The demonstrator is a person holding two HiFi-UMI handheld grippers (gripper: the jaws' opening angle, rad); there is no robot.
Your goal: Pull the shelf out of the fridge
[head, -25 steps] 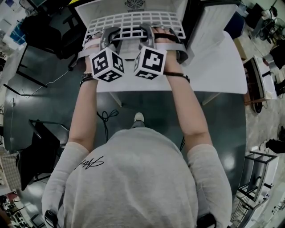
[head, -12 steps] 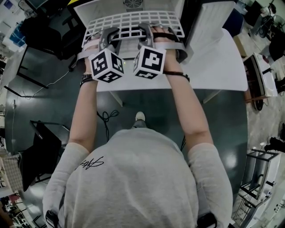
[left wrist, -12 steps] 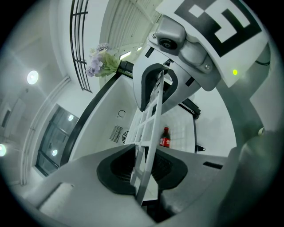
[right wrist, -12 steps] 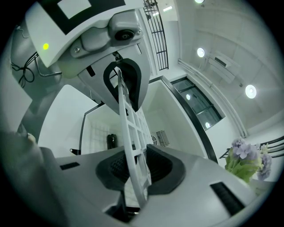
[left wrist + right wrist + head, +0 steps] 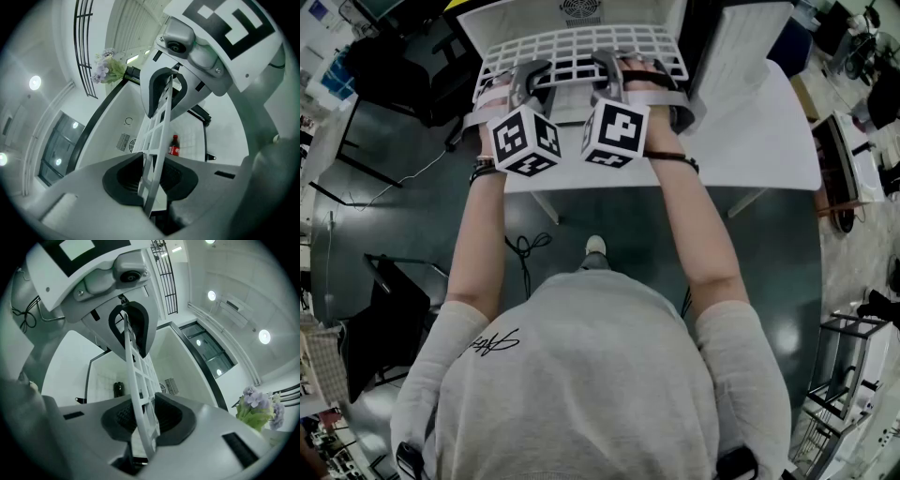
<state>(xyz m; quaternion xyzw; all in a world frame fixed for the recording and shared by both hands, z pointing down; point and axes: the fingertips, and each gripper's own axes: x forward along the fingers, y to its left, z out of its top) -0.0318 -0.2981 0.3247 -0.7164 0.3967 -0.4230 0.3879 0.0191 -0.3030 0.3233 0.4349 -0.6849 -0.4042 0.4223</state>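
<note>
1. Below the person's outstretched arms, a white table (image 5: 769,150) stands on a dark floor.
2. On it sits a small white fridge (image 5: 581,11), its door open at the right.
3. A white grid shelf (image 5: 572,47) sticks partway out of the fridge, toward the person.
4. The left gripper (image 5: 157,136) pinches the shelf's front edge, with both pads pressed on it.
5. The right gripper (image 5: 136,376), just beside it, pinches the same edge.
6. A small cola bottle (image 5: 174,145) stands inside the fridge.
</note>
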